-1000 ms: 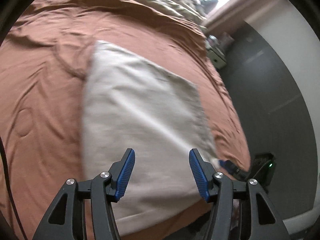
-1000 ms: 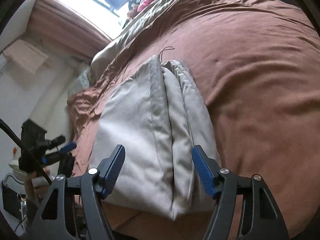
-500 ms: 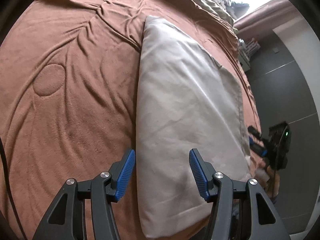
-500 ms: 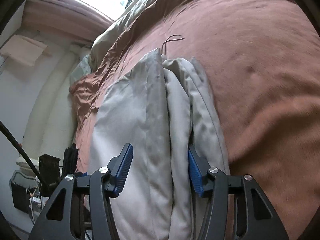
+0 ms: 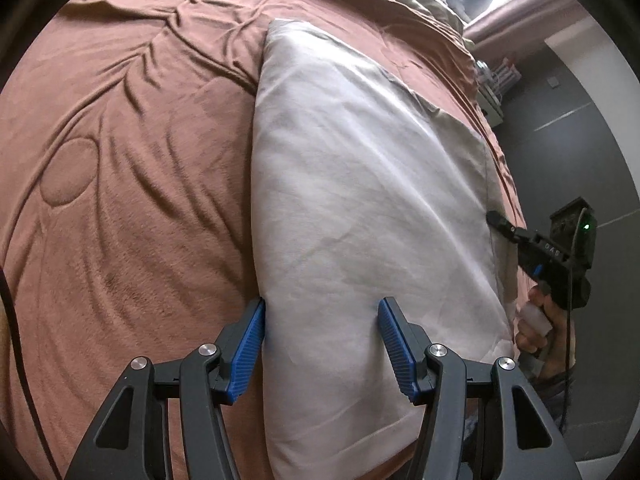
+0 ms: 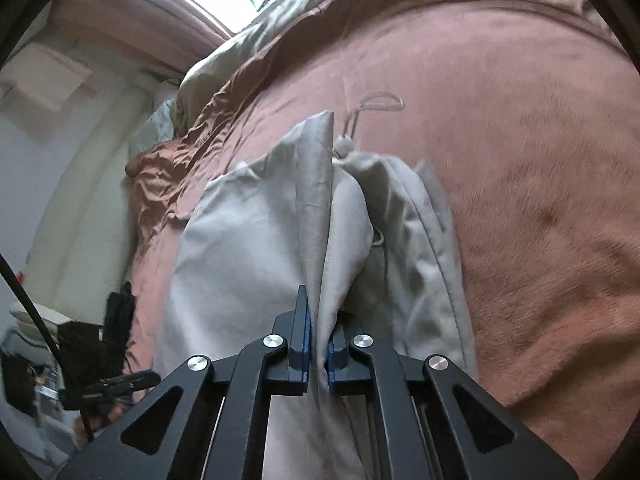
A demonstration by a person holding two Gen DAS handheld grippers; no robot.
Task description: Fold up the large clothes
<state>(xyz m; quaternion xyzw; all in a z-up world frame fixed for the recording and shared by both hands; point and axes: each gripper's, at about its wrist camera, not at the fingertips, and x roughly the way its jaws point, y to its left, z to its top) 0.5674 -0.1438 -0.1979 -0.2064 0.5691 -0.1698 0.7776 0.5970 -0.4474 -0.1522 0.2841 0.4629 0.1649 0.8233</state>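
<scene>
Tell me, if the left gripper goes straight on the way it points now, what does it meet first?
Probably the folded beige garment on the brown bedspread. The left gripper is open and points down at it, near its left edge; depth is unclear.

Left hand-held gripper (image 5: 322,334) agape over folded beige garment (image 5: 360,200), brown bedspread (image 5: 120,200).

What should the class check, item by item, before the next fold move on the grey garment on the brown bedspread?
1. Right gripper shut on the grey garment: ok.
2. Left gripper gripping: not ok; open, straddling the near edge.
3. Garment flat on the brown bedspread: ok in the left view.
4. Layers even at right grip: not ok, bunched.
5. Drawcord tucked in: not ok, trailing out.
</scene>
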